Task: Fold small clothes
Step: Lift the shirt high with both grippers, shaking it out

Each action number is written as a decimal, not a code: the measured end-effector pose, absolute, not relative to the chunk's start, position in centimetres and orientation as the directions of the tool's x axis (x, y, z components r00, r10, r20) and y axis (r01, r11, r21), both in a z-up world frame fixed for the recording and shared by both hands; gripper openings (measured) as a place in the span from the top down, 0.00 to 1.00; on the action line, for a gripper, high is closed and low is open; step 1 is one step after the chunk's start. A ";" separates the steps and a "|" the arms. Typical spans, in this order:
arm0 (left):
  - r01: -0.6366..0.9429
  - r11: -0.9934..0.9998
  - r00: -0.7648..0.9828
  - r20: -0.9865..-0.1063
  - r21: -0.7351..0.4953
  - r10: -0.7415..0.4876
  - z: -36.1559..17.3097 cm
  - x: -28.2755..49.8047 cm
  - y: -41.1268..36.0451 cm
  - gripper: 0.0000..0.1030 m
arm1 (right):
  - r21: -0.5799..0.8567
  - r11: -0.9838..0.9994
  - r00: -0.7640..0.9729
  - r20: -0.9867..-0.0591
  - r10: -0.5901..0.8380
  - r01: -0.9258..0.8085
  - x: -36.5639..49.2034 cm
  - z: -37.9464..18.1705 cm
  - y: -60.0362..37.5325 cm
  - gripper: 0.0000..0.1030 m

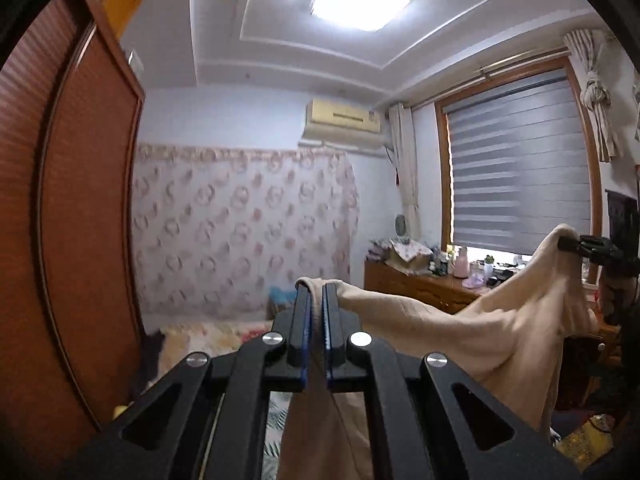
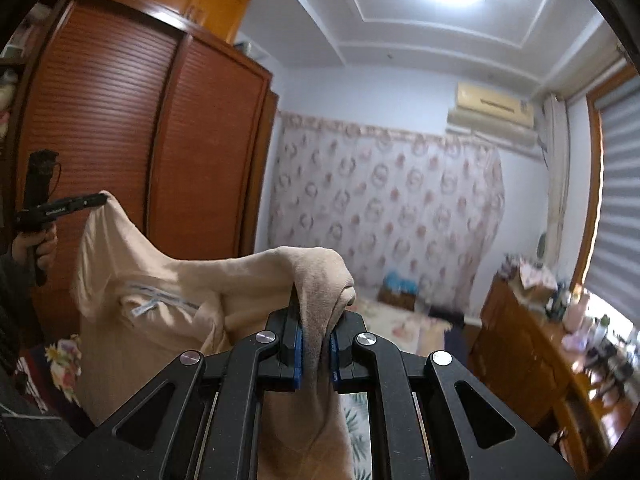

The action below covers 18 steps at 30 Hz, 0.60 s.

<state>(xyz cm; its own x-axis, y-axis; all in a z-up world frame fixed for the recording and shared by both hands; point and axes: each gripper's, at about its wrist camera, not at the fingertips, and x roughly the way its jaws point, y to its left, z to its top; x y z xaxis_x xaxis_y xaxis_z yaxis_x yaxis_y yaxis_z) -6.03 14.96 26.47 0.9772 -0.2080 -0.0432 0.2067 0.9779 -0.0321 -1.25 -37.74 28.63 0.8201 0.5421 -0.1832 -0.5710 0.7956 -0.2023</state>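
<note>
While held aloft: beige garment (image 1: 460, 332), each hand-held gripper clamped on an edge.
Room: louvred wardrobe (image 2: 132, 152), floral bed (image 1: 208, 336), dresser (image 2: 532, 344), blind (image 1: 520, 168).

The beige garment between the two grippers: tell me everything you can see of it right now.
The beige garment is a soft, knit-looking cloth in plain light tan, with a white label sewn inside near one edge. It is lifted in the air and stretched between both grippers, sagging in the middle and hanging in loose folds below. The left gripper is shut on one bunched edge, and the right gripper is shut on another, with cloth draped over its tips. What kind of garment it is cannot be told.
</note>
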 end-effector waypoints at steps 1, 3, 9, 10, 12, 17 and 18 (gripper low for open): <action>0.202 0.979 0.979 -0.030 -0.026 -0.202 27.1 -6.3 15.3 0.98 | -0.213 0.798 0.826 -0.168 0.538 -0.564 -1.6 29.5 -37.7 0.93; 0.194 0.981 0.981 -0.013 -0.021 -0.194 27.9 -6.4 15.9 0.98 | -0.232 0.798 0.831 -0.148 0.536 -0.556 -2.1 30.9 -37.8 0.93; 0.177 0.984 0.984 0.032 -0.002 -0.176 29.2 -7.8 17.0 0.98 | -0.241 0.808 0.842 -0.108 0.528 -0.537 -2.7 33.6 -38.7 0.93; 0.176 0.984 0.984 0.041 0.000 -0.176 29.5 -8.2 17.3 0.98 | -0.243 0.810 0.845 -0.101 0.526 -0.533 -2.9 33.9 -38.9 0.93; 0.168 0.986 0.984 0.050 0.005 -0.168 29.5 -8.7 17.3 0.98 | -0.242 0.812 0.845 -0.085 0.528 -0.531 -3.4 34.6 -39.3 0.93; 0.160 0.987 0.985 0.062 0.012 -0.161 29.7 -9.3 17.5 0.98 | -0.238 0.810 0.841 -0.064 0.537 -0.535 -4.6 35.1 -39.9 0.93; 0.161 0.987 0.985 0.065 0.012 -0.162 30.0 -9.2 17.3 0.98 | -0.237 0.809 0.840 -0.068 0.538 -0.538 -4.6 35.0 -39.8 0.93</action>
<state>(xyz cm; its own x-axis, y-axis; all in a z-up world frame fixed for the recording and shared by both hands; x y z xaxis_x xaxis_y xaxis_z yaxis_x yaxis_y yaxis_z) -9.21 17.34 29.97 0.9847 -0.1616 0.0646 0.1612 0.9869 0.0118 -4.58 -39.79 35.04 0.8400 0.5384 -0.0676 -0.5377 0.8091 -0.2369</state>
